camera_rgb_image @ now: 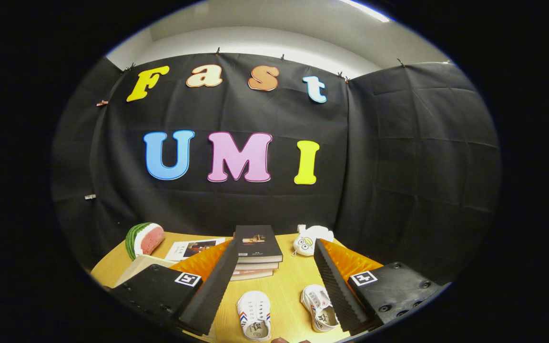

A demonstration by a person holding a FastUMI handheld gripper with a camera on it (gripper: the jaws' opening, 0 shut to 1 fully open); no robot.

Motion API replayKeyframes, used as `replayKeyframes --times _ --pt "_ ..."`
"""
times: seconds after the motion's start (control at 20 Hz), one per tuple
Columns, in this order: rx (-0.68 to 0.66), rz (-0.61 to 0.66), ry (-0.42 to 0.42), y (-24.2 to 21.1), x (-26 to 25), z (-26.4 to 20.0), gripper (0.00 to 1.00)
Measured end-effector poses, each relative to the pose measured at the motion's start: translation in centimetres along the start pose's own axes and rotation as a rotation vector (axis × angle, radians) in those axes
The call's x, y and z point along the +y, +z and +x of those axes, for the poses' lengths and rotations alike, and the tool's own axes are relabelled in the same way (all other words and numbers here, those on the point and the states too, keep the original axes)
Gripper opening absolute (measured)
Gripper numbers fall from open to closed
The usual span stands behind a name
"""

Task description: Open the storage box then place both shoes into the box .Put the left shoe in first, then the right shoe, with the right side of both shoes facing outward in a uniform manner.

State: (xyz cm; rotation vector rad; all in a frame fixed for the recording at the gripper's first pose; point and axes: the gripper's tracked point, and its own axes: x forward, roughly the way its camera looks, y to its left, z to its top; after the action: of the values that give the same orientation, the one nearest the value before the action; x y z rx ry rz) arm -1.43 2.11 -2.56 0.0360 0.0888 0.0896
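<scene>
My gripper point(274, 281) is spread wide, holding nothing. Between my fingers, on the table point(289, 281), lie the two shoes point(254, 314) point(320, 307), apart. Beyond them a stack of books point(257, 251), a watermelon-slice toy point(144, 239) and a small plush point(309, 242).

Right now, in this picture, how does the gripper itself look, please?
The gripper has two long, wedge-shaped jaws; the right one's inner face is finely ribbed. Each jaw sits on a blocky mount with screw holes, and each mount carries a square black-and-white marker. The jaws stand open, with two small white shoes lying between them.
</scene>
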Motion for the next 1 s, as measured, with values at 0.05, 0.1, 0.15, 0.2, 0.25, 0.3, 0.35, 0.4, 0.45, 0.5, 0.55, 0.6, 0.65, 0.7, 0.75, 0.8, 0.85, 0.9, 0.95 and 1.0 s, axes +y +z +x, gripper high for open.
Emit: replayKeyframes --times 0.05,0.1,0.15,0.2,0.25,0.3,0.35,0.4,0.45,0.5,0.55,0.6,0.65,0.7,0.75,0.8,0.85,0.9,0.95,1.0 --pt "0.028 0.016 0.022 -0.6 0.4 0.0 0.97" --pt "0.052 0.036 0.049 -1.0 0.9 0.1 0.97" --pt "0.082 0.060 0.079 -1.5 1.4 0.2 0.97" --pt "0.104 0.075 0.098 -1.9 1.7 0.3 0.97" --pt "0.125 0.084 0.110 -2.3 1.8 0.5 0.97" --pt "0.147 0.091 0.127 -2.6 1.9 0.7 0.97" --pt "0.164 0.098 0.146 -2.8 2.3 0.9 0.97" --pt "0.181 0.104 0.161 -3.2 2.4 1.2 0.98" --pt "0.205 0.114 0.178 -3.5 2.6 1.4 0.99" --pt "0.235 0.134 0.196 -4.0 2.9 1.5 0.99" --pt "0.271 0.158 0.225 -4.6 3.4 1.6 0.99" --pt "0.309 0.187 0.255 -5.4 3.9 1.5 0.98" --pt "0.352 0.220 0.288 -6.1 4.7 1.3 0.98" --pt "0.401 0.254 0.327 -6.8 5.5 1.1 0.98" --pt "0.453 0.286 0.362 -7.8 6.1 0.9 0.98" --pt "0.504 0.321 0.394 -8.6 6.7 0.4 0.99" --pt "0.538 0.361 0.432 -8.9 7.4 0.0 0.99" --pt "0.576 0.399 0.473 -9.2 8.3 -0.3 0.98" --pt "0.624 0.432 0.512 -9.9 9.1 -0.7 0.98" --pt "0.672 0.456 0.541 -10.9 9.7 -1.1 0.98"
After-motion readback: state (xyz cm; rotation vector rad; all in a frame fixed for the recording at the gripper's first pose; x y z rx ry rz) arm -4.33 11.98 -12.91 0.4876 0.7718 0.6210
